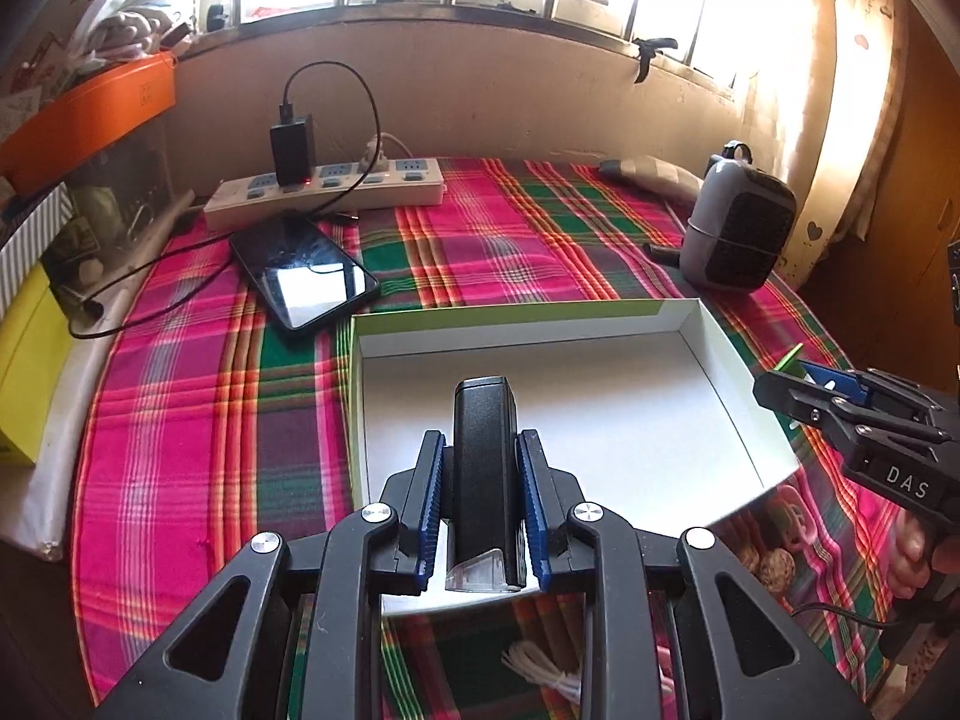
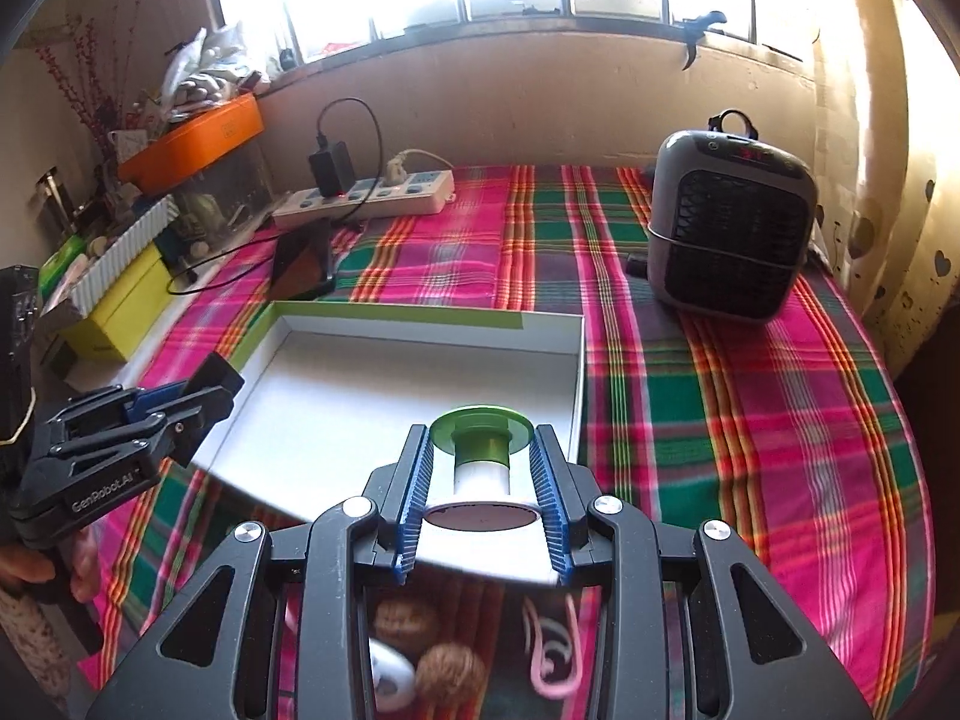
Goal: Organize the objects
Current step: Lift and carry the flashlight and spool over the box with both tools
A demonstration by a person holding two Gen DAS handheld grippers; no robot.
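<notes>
My left gripper [image 1: 482,444] is shut on a black oblong device [image 1: 485,468] with a clear end, held over the near part of the shallow white box [image 1: 690,324]. In the right wrist view my right gripper [image 2: 482,441] is shut on a white spool [image 2: 480,480] with a green disc end, also above the white box [image 2: 564,348] near its front edge. Each gripper shows at the side of the other's view: the right gripper [image 1: 798,387] at the box's right, the left gripper [image 2: 207,387] at its left. The box has nothing lying inside.
A plaid cloth [image 1: 540,240] covers the table. A phone [image 1: 303,276] on a cable and a power strip [image 1: 324,192] lie at the back left, a grey heater [image 2: 729,222] at the back right. Walnuts [image 2: 450,672], a pink clip [image 2: 555,654] and a white cable [image 1: 540,669] lie near the front edge.
</notes>
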